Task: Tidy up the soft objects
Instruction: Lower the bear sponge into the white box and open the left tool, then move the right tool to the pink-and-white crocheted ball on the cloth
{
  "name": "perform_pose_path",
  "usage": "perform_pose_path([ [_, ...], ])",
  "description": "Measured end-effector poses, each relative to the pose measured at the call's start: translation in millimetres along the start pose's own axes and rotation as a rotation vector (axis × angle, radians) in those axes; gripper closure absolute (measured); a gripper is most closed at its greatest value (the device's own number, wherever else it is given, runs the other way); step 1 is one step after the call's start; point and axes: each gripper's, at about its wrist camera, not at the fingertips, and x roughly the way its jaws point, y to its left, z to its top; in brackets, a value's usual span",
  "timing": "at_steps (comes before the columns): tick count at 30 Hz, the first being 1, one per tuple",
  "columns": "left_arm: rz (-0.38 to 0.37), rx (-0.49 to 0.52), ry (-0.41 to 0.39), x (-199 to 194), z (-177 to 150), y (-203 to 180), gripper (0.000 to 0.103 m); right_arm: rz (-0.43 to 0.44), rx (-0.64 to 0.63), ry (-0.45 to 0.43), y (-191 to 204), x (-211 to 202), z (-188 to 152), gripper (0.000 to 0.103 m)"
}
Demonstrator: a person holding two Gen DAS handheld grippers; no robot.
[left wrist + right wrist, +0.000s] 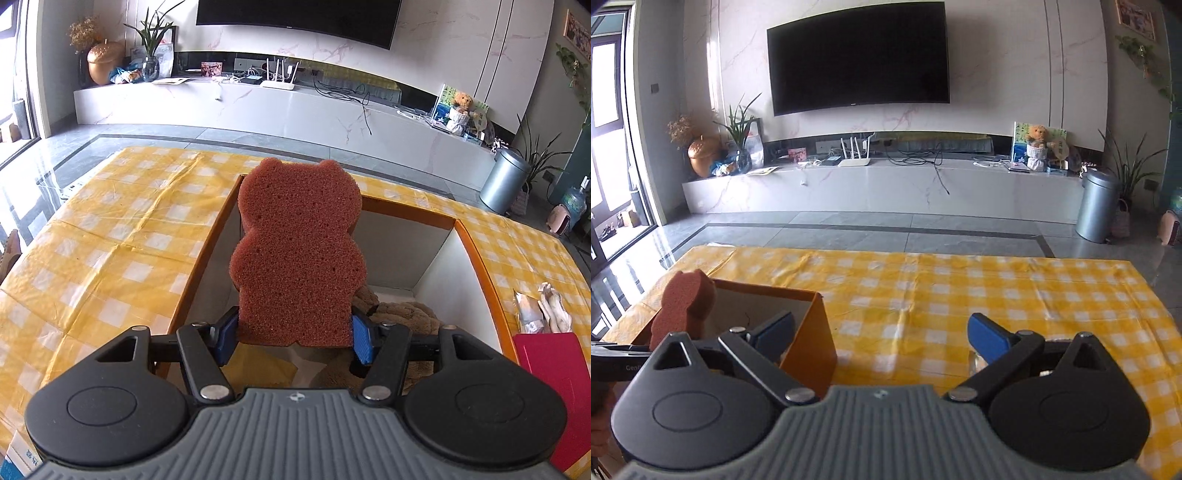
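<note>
My left gripper (pixel 293 338) is shut on the base of a brown bear-shaped sponge (pixel 297 251) and holds it upright above the open orange cardboard box (pixel 476 251). A brown plush toy (pixel 402 314) lies inside the box under the sponge. In the right wrist view the sponge (pixel 685 308) shows at the far left over the box (pixel 809 354). My right gripper (pixel 881 334) is open and empty above the yellow checked tablecloth (pixel 960 295), just right of the box.
A red flat item (pixel 554 380) and a crumpled silver-and-white wrapper (pixel 539 310) lie on the cloth right of the box. Beyond the table's far edge are grey floor, a white TV bench and a metal bin (pixel 1095 206).
</note>
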Motion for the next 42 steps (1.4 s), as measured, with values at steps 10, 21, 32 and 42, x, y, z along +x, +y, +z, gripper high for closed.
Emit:
perform_pose_path([
  [10, 0.016, -0.026, -0.02, -14, -3, -2, 0.004, 0.011, 0.024, 0.025, -3, 2, -2, 0.005],
  [21, -0.031, -0.064, -0.068, -40, 5, 8, 0.004, 0.04, 0.04, 0.011, -8, -11, 4, 0.005],
  [32, -0.11, -0.102, -0.161, -72, 9, 5, 0.004, -0.123, -0.05, -0.01, -53, -52, 14, 0.003],
  [42, -0.134, 0.022, -0.181, -94, 1, -35, 0.004, -0.244, 0.033, 0.075, -109, -54, -24, 0.002],
])
